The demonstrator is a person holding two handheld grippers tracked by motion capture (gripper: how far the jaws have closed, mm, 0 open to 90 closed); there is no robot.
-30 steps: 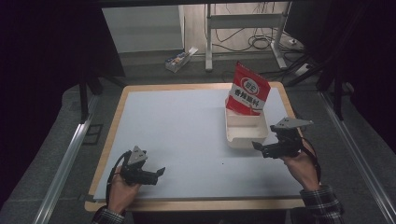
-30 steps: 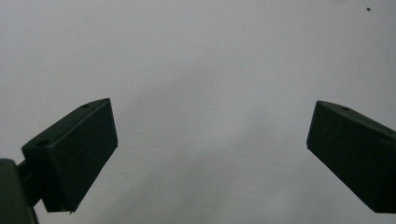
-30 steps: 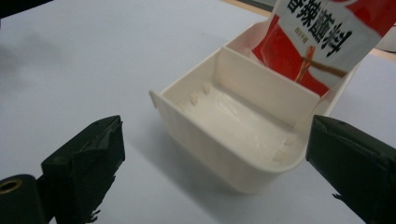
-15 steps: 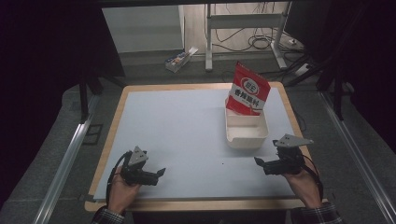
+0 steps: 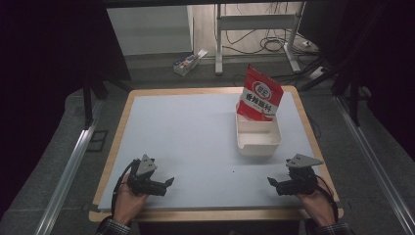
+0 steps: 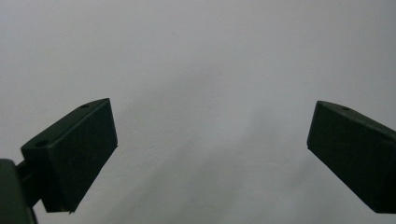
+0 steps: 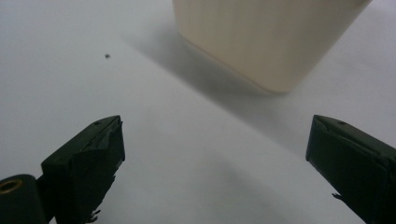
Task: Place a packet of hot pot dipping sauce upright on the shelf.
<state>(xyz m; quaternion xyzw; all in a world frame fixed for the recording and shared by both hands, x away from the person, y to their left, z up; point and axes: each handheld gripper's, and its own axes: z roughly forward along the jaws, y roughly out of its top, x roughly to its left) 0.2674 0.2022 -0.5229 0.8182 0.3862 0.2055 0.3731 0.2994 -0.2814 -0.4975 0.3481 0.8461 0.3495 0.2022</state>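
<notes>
Seen from above, a person's two hands come in from the near edge of a table (image 5: pixel 205 88) covered by a pale grey mat, each holding a black two-jaw gripper. The left gripper (image 5: pixel 168 182) sits low over the mat at about seven o'clock from the table's centre, its jaws spread wide with nothing between them; its own view shows bare mat between the two black jaws. The right gripper (image 5: pixel 272 182) sits at about five o'clock, near the front right corner, jaws likewise spread apart and holding nothing. In the right gripper view a cream-coloured container (image 7: pixel 266 37) stands just ahead of the jaws, apart from them. From above, that container (image 5: pixel 258 142) is a shallow rectangular tub at about two o'clock on the mat. A red snack bag (image 5: pixel 260 100) with white lettering stands upright in its far end, leaning slightly back.
</notes>
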